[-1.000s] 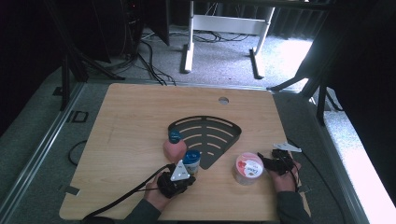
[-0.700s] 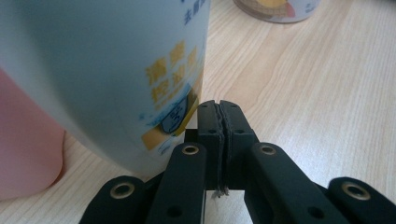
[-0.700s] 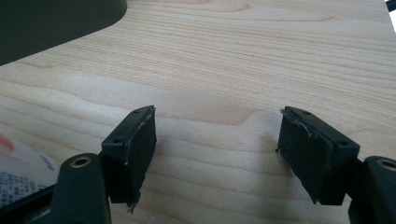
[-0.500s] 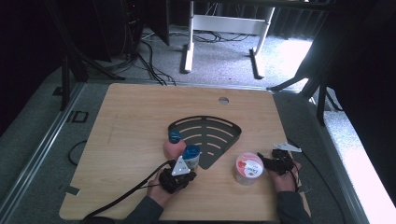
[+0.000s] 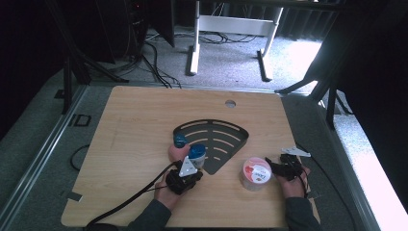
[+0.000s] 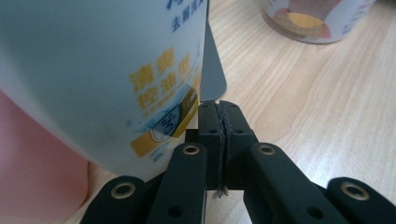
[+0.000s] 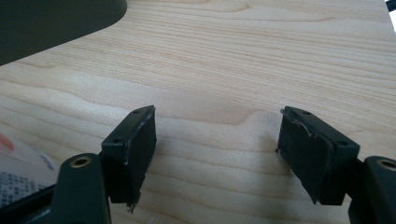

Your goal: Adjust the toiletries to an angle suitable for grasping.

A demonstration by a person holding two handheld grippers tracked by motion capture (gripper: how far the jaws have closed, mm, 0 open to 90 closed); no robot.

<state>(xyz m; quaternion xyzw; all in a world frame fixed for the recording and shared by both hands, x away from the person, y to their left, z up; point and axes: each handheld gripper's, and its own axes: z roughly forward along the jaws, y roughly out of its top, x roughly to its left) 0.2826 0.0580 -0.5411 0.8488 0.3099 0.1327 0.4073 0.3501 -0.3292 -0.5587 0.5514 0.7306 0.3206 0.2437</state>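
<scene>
Wooden table [image 5: 134, 144] looks as it did a second ago: left gripper [image 6: 219, 116], jaws pressed together on nothing, stays beside the white bottle [image 6: 102, 79] and pink bottle [image 5: 177, 152] at the black slotted tray [image 5: 214, 139], while right gripper [image 7: 217, 154] gapes empty beside the round tub [image 5: 255, 174].

The white bottle [image 6: 93, 79] carries yellow Chinese print reading, as far as the close view lets me judge, 清爽控油. Toward one o'clock from it, blue characters 去黑 stand along its upper edge. Print on the round tub [image 5: 255, 174] is too small to read.
</scene>
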